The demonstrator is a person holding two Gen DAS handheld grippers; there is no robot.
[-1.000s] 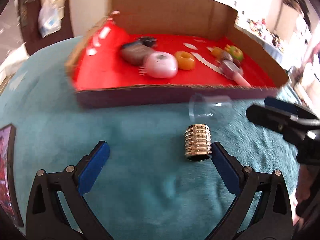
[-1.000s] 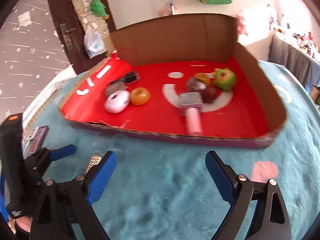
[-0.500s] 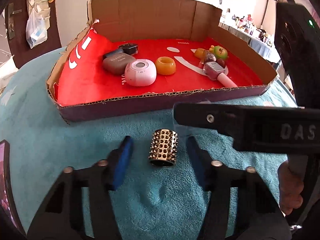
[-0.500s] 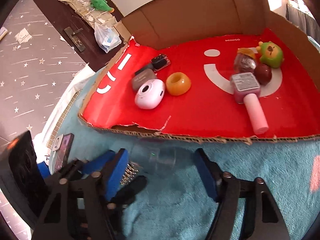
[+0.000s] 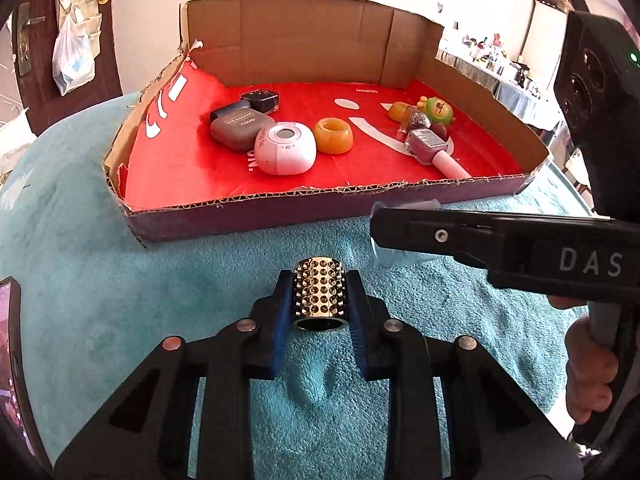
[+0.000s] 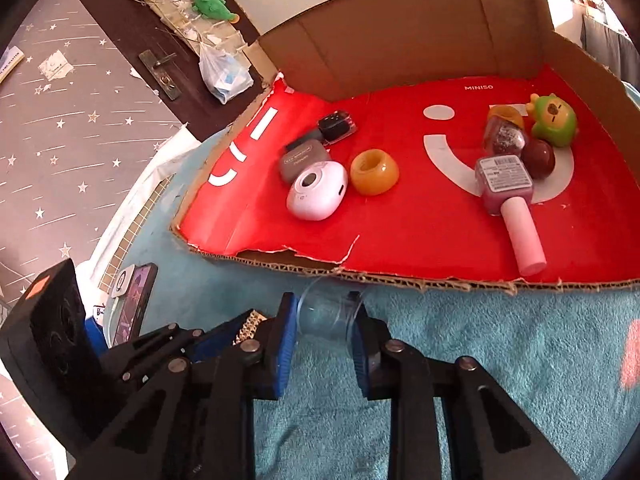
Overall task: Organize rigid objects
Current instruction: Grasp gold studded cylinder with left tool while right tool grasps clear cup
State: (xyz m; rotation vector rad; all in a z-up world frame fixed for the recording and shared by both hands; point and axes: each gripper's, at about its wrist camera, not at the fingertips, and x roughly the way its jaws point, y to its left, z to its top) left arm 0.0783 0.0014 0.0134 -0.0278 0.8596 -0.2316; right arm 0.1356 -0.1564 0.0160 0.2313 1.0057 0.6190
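A gold studded cylinder (image 5: 319, 296) lies on the teal blanket, between the blue pads of my left gripper (image 5: 319, 276). Its jaws are closing and both pads touch the cylinder's sides. Just to the right, a clear plastic cup (image 6: 326, 316) lies on its side against the box's front edge. My right gripper (image 6: 324, 300) has its jaws closing around the cup, with the pads against its wall. In the left wrist view the right gripper (image 5: 384, 228) reaches in from the right over the cup (image 5: 386, 258). The studded cylinder (image 6: 250, 322) peeks out at the right view's left.
A cardboard box (image 5: 320, 216) with a red liner stands just beyond both grippers. It holds a white round case (image 5: 285, 154), an orange ring (image 5: 333, 135), a grey case (image 5: 239, 127), a pink nail polish bottle (image 6: 508, 188) and a green toy (image 6: 554, 120). A phone (image 6: 136, 300) lies at the left.
Both grippers went from wide open to closed around their objects. The left one centred on the studded cylinder; the right one swung left and forward onto the clear cup.
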